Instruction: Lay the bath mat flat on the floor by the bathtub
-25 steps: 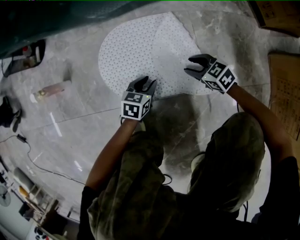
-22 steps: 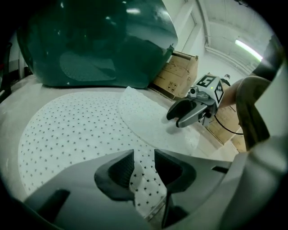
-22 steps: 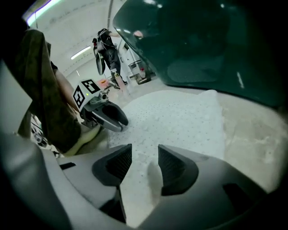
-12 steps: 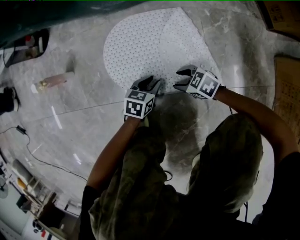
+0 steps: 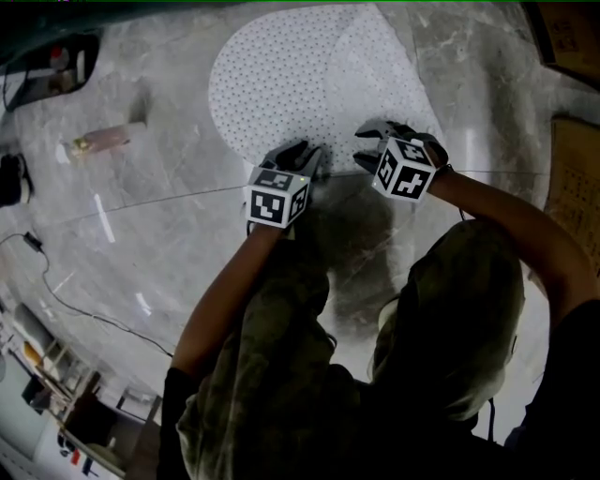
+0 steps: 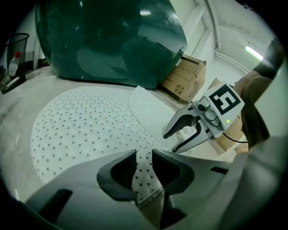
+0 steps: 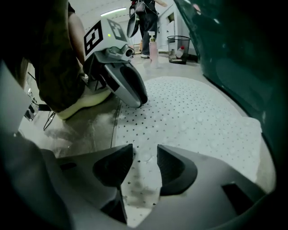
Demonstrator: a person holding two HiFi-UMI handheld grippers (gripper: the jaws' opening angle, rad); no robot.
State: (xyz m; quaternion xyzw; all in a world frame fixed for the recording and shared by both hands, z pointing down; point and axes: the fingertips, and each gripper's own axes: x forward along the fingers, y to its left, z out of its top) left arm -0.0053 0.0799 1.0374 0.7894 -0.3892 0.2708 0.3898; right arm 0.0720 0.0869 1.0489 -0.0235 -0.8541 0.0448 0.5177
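The white dotted bath mat (image 5: 300, 84) lies on the marble floor below the dark green bathtub (image 5: 112, 19), with its right part folded over as a flap (image 5: 375, 66). Both grippers sit at the mat's near edge. The tips of my left gripper (image 5: 300, 155) rest on the mat (image 6: 90, 126), and the mat's edge shows in the gap between the jaws, which have just been closing. My right gripper (image 5: 377, 142) is close beside it, its jaws also closing, with mat (image 7: 193, 112) showing between them. Neither pair of pads visibly presses on the mat.
A pink bottle (image 5: 98, 141) lies on the floor at the left, near a black wire basket (image 5: 56, 66). A cable (image 5: 56, 281) trails along the left side. Cardboard boxes (image 5: 562, 37) stand at the right. My yellow-soled shoe (image 7: 85, 101) is beside the mat.
My right gripper has moved left and down to the mat's near edge and rolled, ending close to the left gripper. The left gripper has edged slightly forward onto the mat.
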